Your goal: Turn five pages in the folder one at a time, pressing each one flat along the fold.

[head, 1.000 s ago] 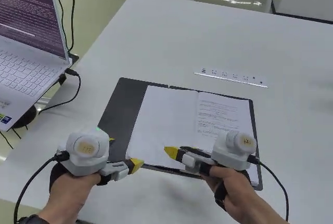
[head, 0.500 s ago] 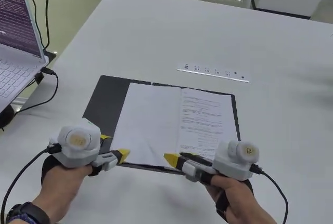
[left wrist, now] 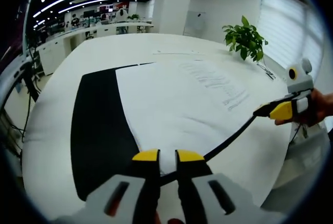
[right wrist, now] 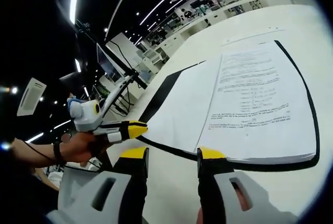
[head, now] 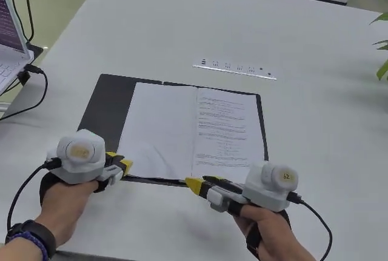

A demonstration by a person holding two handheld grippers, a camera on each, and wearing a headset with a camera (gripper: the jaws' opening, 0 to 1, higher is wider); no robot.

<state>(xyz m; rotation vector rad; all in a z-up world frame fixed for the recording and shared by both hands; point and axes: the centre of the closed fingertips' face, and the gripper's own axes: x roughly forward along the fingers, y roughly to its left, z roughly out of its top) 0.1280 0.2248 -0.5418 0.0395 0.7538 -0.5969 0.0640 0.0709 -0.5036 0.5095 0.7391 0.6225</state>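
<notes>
Holds the left gripper (left wrist: 167, 155) low at the near edge of the open folder (head: 108, 108), yellow-tipped jaws drawn almost together with only a thin slit between; cannot tell whether they pinch the near corner of the blank page (head: 159, 125) right at their tips or merely sit against it. Holds the right gripper (right wrist: 173, 153) just short of the same near edge, jaws plainly apart with nothing between them, tips pointing across toward the left gripper and near it but not touching. Ahead of the right gripper, the printed page (head: 225, 129), flat, meeting the blank page at the fold. Ahead and to the outer side of the left gripper, the folder's bare black cover. Beyond the folder from both grippers, well apart, a socket strip (head: 234, 70) set in the white table (head: 182, 25). Far out to the left gripper's side, a laptop (head: 9, 61) with a dark cable (head: 37, 94). Past the right gripper in the left gripper view, a leafy plant (left wrist: 244, 39).
</notes>
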